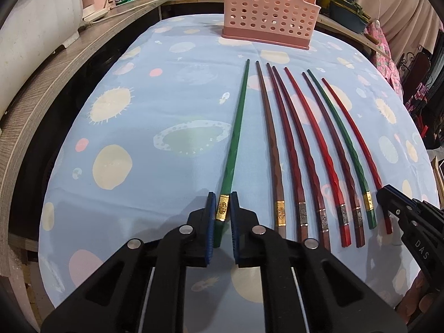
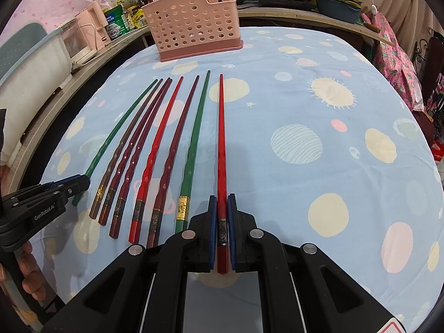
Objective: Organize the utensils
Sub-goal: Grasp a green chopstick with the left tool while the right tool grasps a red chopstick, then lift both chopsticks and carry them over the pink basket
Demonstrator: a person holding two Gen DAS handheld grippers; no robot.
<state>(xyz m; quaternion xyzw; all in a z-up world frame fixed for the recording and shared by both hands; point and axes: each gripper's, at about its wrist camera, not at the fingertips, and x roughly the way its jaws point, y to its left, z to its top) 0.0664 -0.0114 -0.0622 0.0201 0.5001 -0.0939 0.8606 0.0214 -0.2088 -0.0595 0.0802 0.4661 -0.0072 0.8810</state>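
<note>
Left wrist: left gripper point(image 1: 222, 208) clamps the green chopstick point(image 1: 236, 127) by its gold band; right gripper point(image 2: 222, 216) pinches the red chopstick point(image 2: 221, 149), probably both flat on the tablecloth point(image 2: 305, 97).

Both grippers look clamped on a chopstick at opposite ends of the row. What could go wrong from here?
1. Each gripper holds only the butt end: the left gripper on the green chopstick, the right gripper on the red chopstick. The long free ends may droop or pivot when lifted.
2. The second green chopstick lies close beside the red one, so a sideways lift might nudge it.
3. The pink holder stands far off; swinging tips may miss its opening.
</note>
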